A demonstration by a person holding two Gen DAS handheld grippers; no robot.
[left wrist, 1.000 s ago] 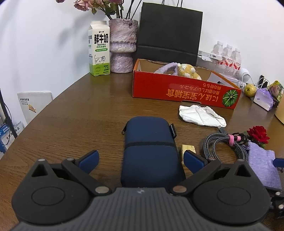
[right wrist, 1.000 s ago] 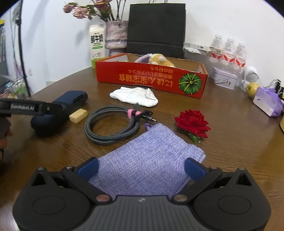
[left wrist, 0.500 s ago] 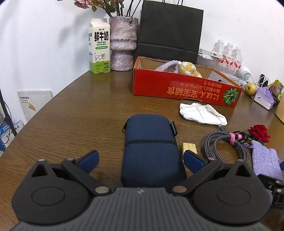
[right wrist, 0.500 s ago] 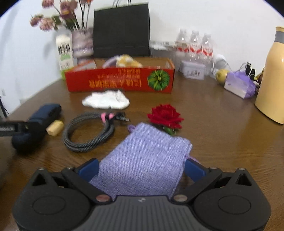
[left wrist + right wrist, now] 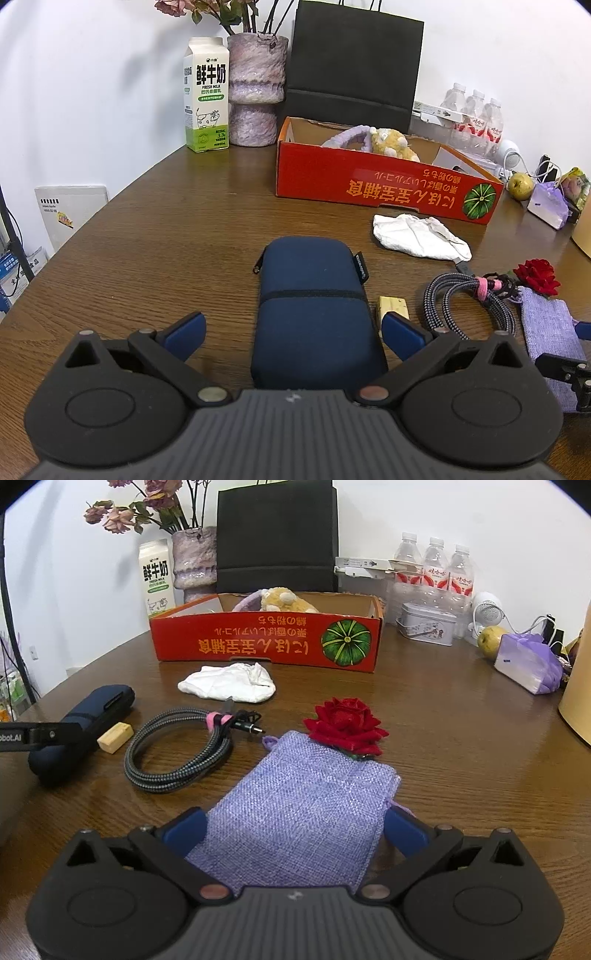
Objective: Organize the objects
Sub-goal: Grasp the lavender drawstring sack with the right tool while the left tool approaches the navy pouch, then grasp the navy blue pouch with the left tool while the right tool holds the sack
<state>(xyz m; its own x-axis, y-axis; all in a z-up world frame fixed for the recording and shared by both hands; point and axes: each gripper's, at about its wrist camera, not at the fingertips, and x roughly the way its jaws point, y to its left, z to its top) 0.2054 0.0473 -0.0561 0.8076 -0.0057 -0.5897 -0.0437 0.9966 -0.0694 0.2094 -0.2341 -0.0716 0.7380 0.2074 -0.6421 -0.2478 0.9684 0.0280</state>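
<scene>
On the brown wooden table (image 5: 155, 229) the left gripper (image 5: 291, 330) has its jaws spread wide to either side of a dark blue zip case (image 5: 314, 306) that lies flat between the blue fingertips (image 5: 186, 330), with a clear gap on the left side and the right tip close to the case's edge. Just beside the case sits a small pale block (image 5: 393, 308), and next to that a coiled braided cable (image 5: 467, 301) tied with a pink band. The right gripper (image 5: 295, 825) also stands wide, its jaws flanking the near end of a purple cloth pouch (image 5: 306, 805) lying on the table; whether the tips press the cloth cannot be told. A red rose (image 5: 345, 725) rests at the pouch's far corner, touching it. Farther back lie a crumpled white cloth (image 5: 229, 683) and an open red cardboard box (image 5: 266, 642) holding a yellow plush toy (image 5: 284, 600). Behind the box stand a milk carton (image 5: 206, 94), a vase (image 5: 256, 90) and a black paper bag (image 5: 354, 62).
</scene>
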